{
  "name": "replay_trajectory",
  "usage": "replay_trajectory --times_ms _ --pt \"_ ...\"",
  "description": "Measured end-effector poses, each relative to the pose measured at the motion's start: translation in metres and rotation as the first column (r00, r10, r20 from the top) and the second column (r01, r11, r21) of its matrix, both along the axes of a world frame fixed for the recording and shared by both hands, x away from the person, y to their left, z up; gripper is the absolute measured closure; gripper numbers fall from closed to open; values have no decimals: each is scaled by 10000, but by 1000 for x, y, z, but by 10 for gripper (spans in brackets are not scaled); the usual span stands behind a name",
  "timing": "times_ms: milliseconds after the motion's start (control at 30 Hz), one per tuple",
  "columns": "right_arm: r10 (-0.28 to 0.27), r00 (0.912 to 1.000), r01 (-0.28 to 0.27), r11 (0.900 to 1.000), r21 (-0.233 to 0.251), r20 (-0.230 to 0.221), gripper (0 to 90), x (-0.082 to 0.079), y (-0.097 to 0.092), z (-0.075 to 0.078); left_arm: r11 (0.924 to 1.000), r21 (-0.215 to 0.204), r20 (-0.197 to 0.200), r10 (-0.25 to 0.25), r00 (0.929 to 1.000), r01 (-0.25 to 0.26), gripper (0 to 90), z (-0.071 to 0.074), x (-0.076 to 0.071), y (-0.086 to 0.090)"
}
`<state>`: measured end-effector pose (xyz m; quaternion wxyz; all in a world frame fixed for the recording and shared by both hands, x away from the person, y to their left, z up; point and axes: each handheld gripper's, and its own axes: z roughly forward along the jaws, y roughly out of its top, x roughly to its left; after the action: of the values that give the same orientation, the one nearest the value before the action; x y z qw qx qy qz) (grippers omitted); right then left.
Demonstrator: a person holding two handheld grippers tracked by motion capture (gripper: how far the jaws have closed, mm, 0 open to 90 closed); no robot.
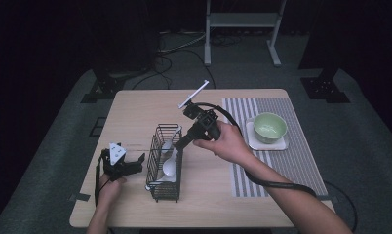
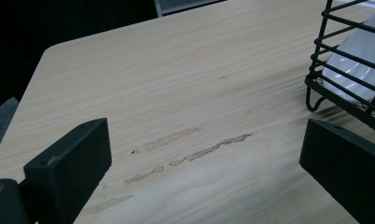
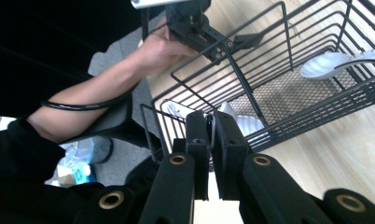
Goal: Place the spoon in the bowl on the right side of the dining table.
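With my right gripper [image 3: 209, 123] jaws clamped on a white spoon's [image 3: 244, 123] handle in the wire basket [image 3: 279, 100], I'd lift straight up, clear of the wires, while my left gripper's [image 1: 130, 163] jaws wait open on the surface [image 2: 176, 84].

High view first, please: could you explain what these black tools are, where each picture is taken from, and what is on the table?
A person holds a hand-operated gripper in each hand. The high view looks down from above; the other two cameras ride on the grippers and look along their jaws. On the table stand a wire basket with white spoons in it, and a green bowl on a striped mat. The left gripper sits low beside the basket, jaws open and empty. The right gripper reaches into the basket, its jaws shut, apparently on the nearest spoon.
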<state>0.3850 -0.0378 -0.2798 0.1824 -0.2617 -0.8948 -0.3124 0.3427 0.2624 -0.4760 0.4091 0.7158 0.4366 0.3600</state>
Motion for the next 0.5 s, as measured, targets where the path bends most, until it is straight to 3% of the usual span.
replay_trajectory --times_ms 267,500 --pt "-80 9999 87 9988 472 -153 853 -1 -8 10 10000 4 10 12 10000 -12 11 0 0 0" --pt "-106 9998 114 9986 523 -158 853 -2 -12 12 10000 13 7 8 10000 -8 11 0 0 0"
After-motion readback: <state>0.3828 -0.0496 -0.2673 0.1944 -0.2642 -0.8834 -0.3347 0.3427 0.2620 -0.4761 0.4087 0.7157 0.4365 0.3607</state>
